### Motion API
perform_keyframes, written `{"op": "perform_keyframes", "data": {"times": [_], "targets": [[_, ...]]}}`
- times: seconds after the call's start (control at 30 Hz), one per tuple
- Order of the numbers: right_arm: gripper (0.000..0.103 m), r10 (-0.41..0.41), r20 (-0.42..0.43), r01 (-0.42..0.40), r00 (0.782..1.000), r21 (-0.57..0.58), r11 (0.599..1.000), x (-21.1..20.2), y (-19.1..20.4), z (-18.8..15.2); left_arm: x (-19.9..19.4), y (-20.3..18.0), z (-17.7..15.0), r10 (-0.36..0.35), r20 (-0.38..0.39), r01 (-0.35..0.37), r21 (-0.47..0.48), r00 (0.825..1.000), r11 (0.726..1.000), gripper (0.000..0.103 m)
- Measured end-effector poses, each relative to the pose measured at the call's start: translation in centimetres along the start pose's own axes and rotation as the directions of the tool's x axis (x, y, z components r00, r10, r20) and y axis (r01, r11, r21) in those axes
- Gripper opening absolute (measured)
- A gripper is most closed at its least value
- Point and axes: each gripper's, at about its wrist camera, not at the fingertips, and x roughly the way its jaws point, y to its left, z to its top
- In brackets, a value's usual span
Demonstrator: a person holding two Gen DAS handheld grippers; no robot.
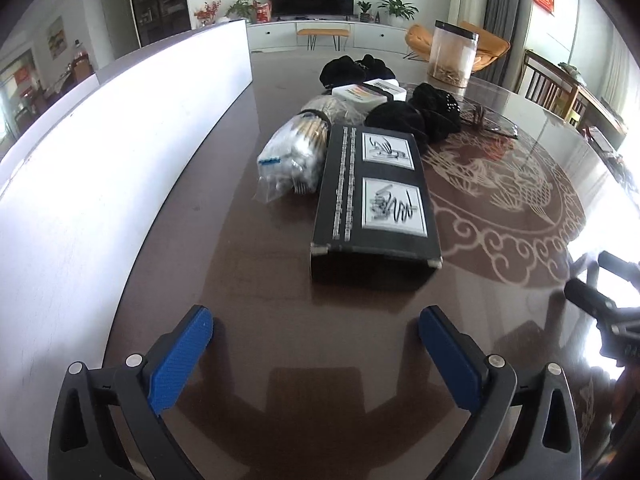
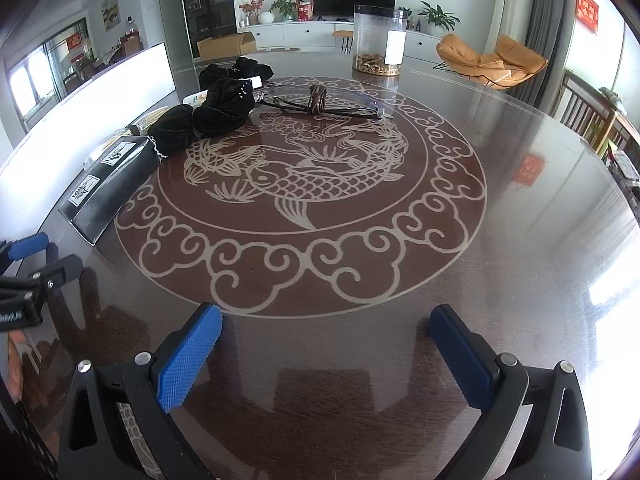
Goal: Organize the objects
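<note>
A long black box [image 1: 374,196] with two white picture labels lies on the dark table straight ahead of my left gripper [image 1: 316,328], which is open and empty a short way in front of it. The box also shows at the left of the right wrist view [image 2: 110,190]. Behind it lie a clear plastic bag of items [image 1: 294,158], black cloth bundles [image 1: 416,114], a white box [image 1: 370,92] and glasses [image 2: 320,102]. My right gripper [image 2: 326,326] is open and empty over the table's fish ornament [image 2: 304,184].
A white panel [image 1: 120,160] stands along the table's left side. A clear cylinder jar [image 2: 378,42] stands at the far side of the table. The right gripper shows at the right edge of the left wrist view [image 1: 600,300]. Chairs stand at the right.
</note>
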Motion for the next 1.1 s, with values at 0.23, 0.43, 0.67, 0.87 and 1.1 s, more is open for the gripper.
{"op": "perform_keyframes", "data": {"times": [0.23,0.43,0.67,0.87,1.1], "targets": [[0.103,0.000,0.000,0.000,1.000,0.000,1.000,0.0,0.0,0.0,0.9,0.0,1.1,-0.026,0.013,0.025,0.027,1.000,0.999,0.103],[0.103,0.000,0.000,0.000,1.000,0.000,1.000,0.1,0.0,0.0,0.8,0.0,1.0,-0.025,0.013,0.025,0.027,1.000,0.999,0.103],[0.103,0.000,0.000,0.000,1.000,0.000,1.000,0.1,0.0,0.0,0.7,0.0,1.1,-0.025,0.014,0.025,0.026,1.000,0.999,0.103],[0.103,0.000,0.000,0.000,1.000,0.000,1.000,0.2,0.0,0.1,0.7,0.0,1.0,-0.025,0.014,0.025,0.026,1.000,0.999,0.103],[0.103,0.000,0.000,0.000,1.000,0.000,1.000,0.2,0.0,0.1,0.7,0.0,1.0,-0.025,0.014,0.025,0.026,1.000,0.999,0.103]]}}
